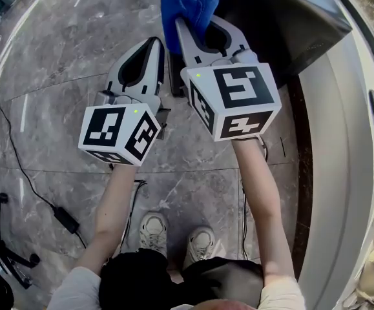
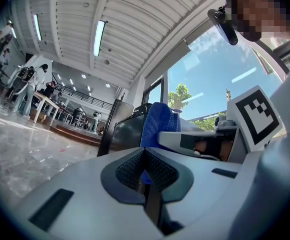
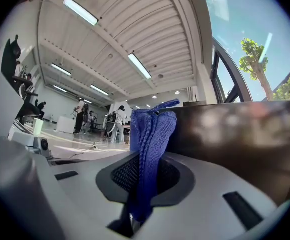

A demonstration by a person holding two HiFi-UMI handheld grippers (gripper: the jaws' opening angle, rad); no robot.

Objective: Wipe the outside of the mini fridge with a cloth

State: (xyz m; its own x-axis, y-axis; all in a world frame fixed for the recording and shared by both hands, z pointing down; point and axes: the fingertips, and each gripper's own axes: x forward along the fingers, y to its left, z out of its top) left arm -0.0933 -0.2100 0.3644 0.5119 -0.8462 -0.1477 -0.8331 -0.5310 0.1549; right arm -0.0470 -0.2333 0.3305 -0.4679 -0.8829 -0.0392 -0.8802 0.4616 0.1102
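The black mini fridge point(image 1: 280, 24) stands on the marble floor at the top right of the head view. My right gripper point(image 1: 199, 19) is shut on a blue cloth point(image 1: 187, 2), which bunches up above its tips beside the fridge's left edge. In the right gripper view the cloth point(image 3: 150, 134) stands up between the jaws of that gripper point(image 3: 147, 156), with the dark fridge wall point(image 3: 235, 134) just to its right. My left gripper point(image 1: 155, 42) hovers to the left, shut on nothing. Past the left gripper's tips point(image 2: 145, 153) I see the cloth point(image 2: 160, 124) and the fridge point(image 2: 124, 131).
A black cable point(image 1: 19, 163) with a power brick point(image 1: 66, 219) runs over the floor at left, near a black stand point(image 1: 6, 250). A white curved ledge point(image 1: 338, 173) borders the right side. The person's shoes point(image 1: 154, 231) are below the grippers. People stand far off point(image 2: 32, 79).
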